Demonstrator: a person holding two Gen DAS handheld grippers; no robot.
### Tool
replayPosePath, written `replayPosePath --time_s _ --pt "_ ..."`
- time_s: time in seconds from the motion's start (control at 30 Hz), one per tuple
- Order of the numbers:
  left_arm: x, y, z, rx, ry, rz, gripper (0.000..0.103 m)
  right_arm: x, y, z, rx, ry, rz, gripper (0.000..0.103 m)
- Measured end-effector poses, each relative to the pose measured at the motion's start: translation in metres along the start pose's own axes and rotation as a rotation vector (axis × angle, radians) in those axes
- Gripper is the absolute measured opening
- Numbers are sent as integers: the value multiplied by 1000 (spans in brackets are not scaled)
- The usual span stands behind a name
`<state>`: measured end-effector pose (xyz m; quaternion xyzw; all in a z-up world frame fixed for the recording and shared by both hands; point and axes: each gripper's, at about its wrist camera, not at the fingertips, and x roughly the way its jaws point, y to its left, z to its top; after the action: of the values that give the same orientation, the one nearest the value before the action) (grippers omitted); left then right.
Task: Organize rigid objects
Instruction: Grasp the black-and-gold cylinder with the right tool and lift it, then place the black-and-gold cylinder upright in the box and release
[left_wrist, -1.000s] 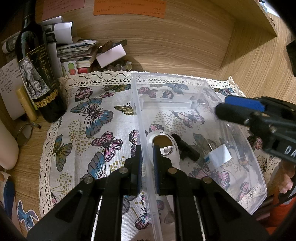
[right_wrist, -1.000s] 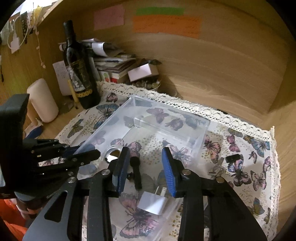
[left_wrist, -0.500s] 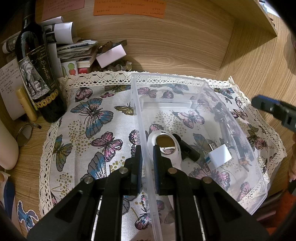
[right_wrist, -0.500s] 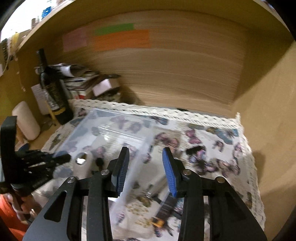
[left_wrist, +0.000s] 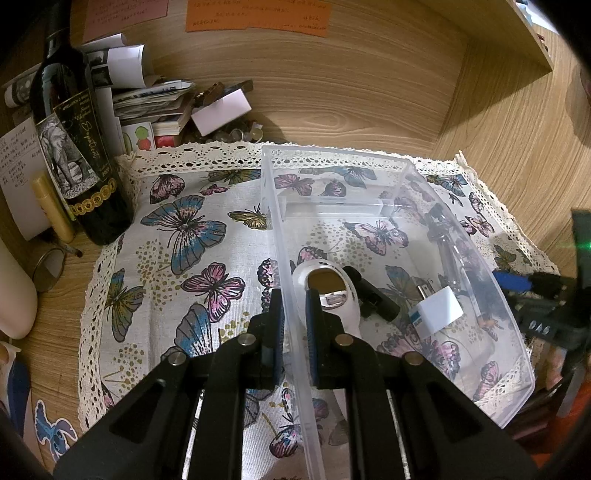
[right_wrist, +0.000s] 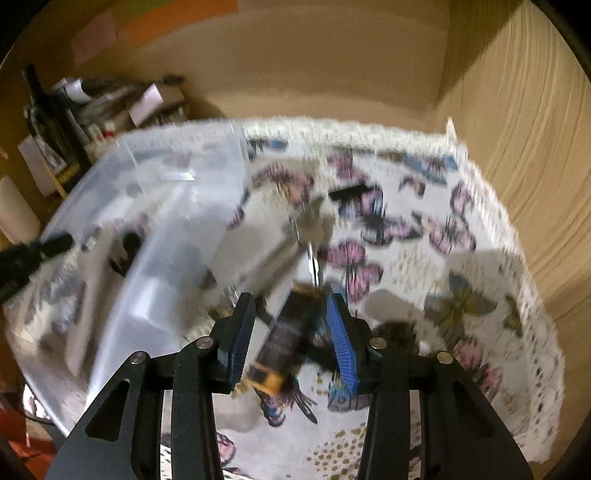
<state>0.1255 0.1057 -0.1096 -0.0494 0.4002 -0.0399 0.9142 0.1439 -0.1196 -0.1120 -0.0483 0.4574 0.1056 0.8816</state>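
A clear plastic bin (left_wrist: 399, 173) stands on the butterfly cloth (left_wrist: 192, 243). Inside lie a white magnifier (left_wrist: 332, 291), a black cylinder (left_wrist: 376, 299) and a white plug adapter (left_wrist: 437, 314). My left gripper (left_wrist: 293, 325) is shut on the bin's left wall. My right gripper (right_wrist: 291, 332) is open, right of the bin (right_wrist: 177, 206), low over a black screwdriver with a yellow-tipped handle (right_wrist: 284, 339) that lies between its fingers, untouched. A small black item (right_wrist: 349, 192) lies farther back. The right wrist view is blurred.
A dark wine bottle (left_wrist: 74, 147) stands at the back left beside a stack of papers and books (left_wrist: 155, 103). Wooden walls close the back and the right side (left_wrist: 517, 140). A cream cylinder (left_wrist: 14, 295) stands at the far left.
My right gripper has swung from over the bin to the cloth on its right and come down over the screwdriver. My left gripper has stayed clamped on the bin wall.
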Motion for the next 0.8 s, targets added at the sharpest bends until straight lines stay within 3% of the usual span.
replayPosePath --time_s 0.2,0.27,0.5,0.8 --pt "0 0 0 0 0 0 11 10 -3 -11 3 22 -12 33" --pt "0 0 0 1 0 0 11 8 -4 -12 -2 17 -15 22" --pt "0 0 0 1 -1 0 11 2 -12 -9 35 -16 -10 22" --pt "0 0 0 2 -1 0 11 -32 -9 13 31 -136 -4 22"
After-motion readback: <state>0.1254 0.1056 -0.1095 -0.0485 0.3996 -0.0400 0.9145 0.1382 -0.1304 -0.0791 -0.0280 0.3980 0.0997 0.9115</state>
